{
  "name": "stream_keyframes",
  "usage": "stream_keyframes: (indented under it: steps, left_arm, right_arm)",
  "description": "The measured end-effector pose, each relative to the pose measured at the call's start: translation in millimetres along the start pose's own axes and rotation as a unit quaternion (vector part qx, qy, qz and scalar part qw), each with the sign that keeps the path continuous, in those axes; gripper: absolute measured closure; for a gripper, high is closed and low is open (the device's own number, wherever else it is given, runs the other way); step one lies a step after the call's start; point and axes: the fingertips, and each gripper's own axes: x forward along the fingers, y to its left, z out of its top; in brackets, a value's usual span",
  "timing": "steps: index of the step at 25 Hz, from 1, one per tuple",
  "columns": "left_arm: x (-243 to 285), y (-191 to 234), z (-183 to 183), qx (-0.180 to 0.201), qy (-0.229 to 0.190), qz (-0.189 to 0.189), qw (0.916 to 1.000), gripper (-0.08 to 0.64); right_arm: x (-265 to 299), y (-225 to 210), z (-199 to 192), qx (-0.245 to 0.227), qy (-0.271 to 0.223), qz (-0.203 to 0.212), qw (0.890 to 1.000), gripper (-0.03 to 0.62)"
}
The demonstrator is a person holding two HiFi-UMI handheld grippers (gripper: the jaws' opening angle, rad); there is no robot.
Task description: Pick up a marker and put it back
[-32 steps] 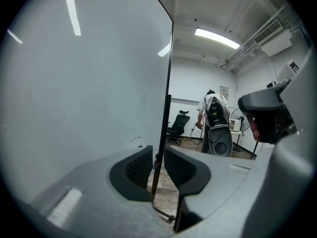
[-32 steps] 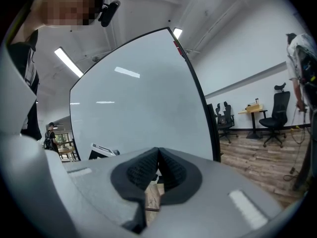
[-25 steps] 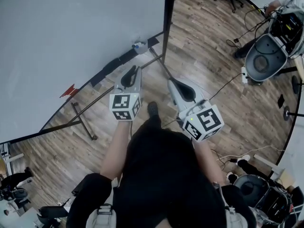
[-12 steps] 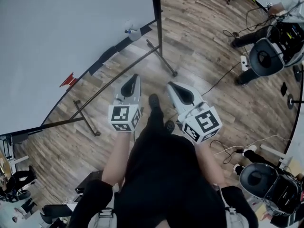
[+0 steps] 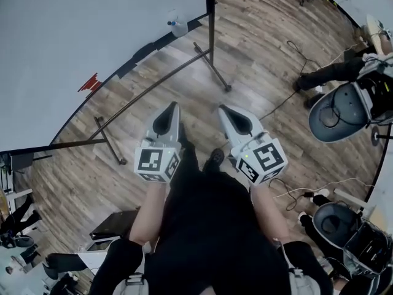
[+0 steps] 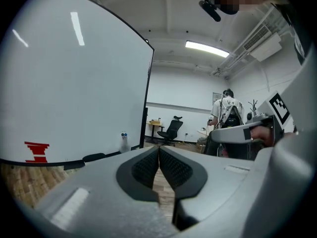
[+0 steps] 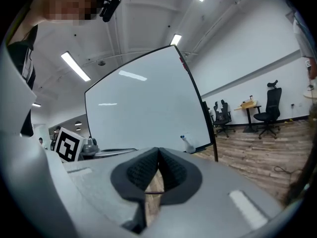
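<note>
My left gripper (image 5: 174,105) is shut with nothing between its pads, which meet in the left gripper view (image 6: 158,148). My right gripper (image 5: 222,109) is beside it, also shut and empty (image 7: 158,150). Both hang over the wood floor, some way back from the whiteboard (image 5: 92,23). On the board's tray stand a blue-capped spray bottle (image 5: 178,24) (image 6: 123,142) (image 7: 187,144) and a black eraser (image 5: 144,51) (image 6: 94,157). Red marks (image 5: 91,82) (image 6: 36,151) show low on the board. I cannot make out any marker.
The whiteboard's stand legs (image 5: 212,66) and a foot bar (image 5: 109,141) reach across the floor ahead of me. Chairs (image 5: 344,106) and cables (image 5: 285,106) lie at the right. A person (image 6: 225,115) stands far off in the room.
The whiteboard and its tray have slid up and away in the head view, and both grippers now sit lower in the frame, farther from the tray.
</note>
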Motion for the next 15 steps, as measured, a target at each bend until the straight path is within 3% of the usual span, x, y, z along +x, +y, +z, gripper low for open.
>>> stream_keyframes:
  steps: [3, 9, 15]
  left_arm:
    - [-0.8, 4.7, 5.2, -0.008, -0.004, -0.002, 1.0000, 0.549]
    - [-11.3, 16.6, 37.6, 0.021, -0.025, -0.015, 0.9994, 0.549]
    - [-22.0, 23.0, 39.5, 0.015, -0.021, -0.028, 0.9993, 0.549]
  right_arm:
    - [6.0, 6.8, 7.6, -0.005, -0.008, 0.002, 1.000, 0.591]
    - [35.0, 29.7, 31.4, -0.037, -0.027, 0.010, 0.999, 0.591]
    - [56.5, 51.2, 31.6, -0.063, -0.021, 0.014, 0.998, 0.591]
